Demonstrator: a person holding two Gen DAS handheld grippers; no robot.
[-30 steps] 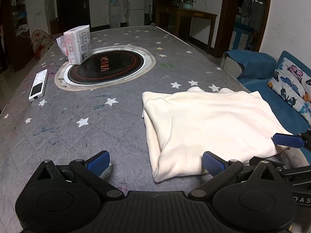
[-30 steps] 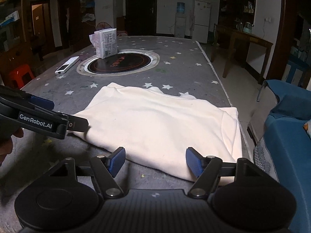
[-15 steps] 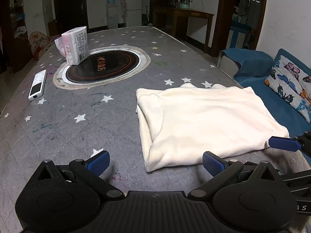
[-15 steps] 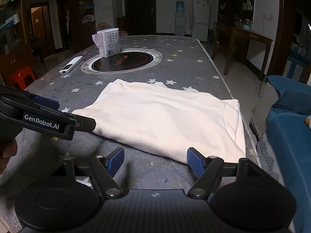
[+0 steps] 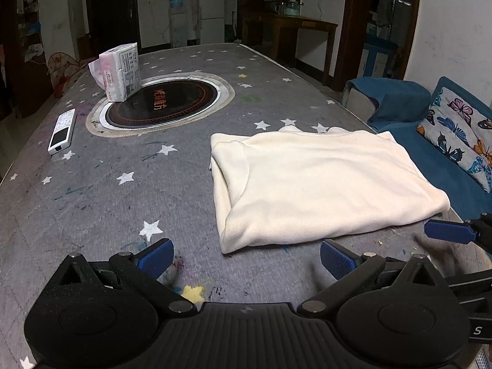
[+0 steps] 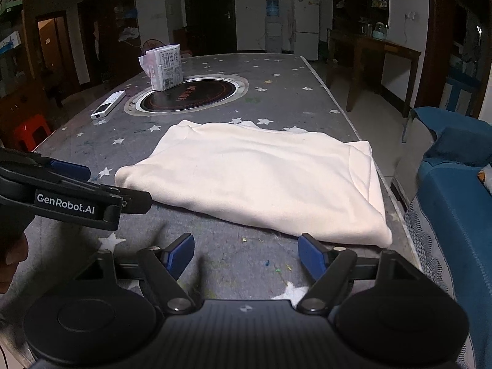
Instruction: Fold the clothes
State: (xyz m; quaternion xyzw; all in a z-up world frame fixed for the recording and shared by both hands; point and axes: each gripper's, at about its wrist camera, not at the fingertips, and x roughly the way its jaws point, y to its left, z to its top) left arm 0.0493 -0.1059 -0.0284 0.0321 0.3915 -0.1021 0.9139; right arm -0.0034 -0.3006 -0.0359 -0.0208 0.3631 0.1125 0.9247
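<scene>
One label legible: "GenRobot.AI" on left gripper [image 6: 73,181] body.

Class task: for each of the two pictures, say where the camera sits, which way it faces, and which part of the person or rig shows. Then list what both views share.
Left wrist view: sits on the left gripper, facing forward and down over the grey star-patterned table; the right gripper's blue fingertip pokes in.
Right wrist view: sits on the right gripper, facing likewise; the left gripper and a bit of hand show.
Shared: folded cream garment, round black cooktop, white remote, tissue pack.
</scene>
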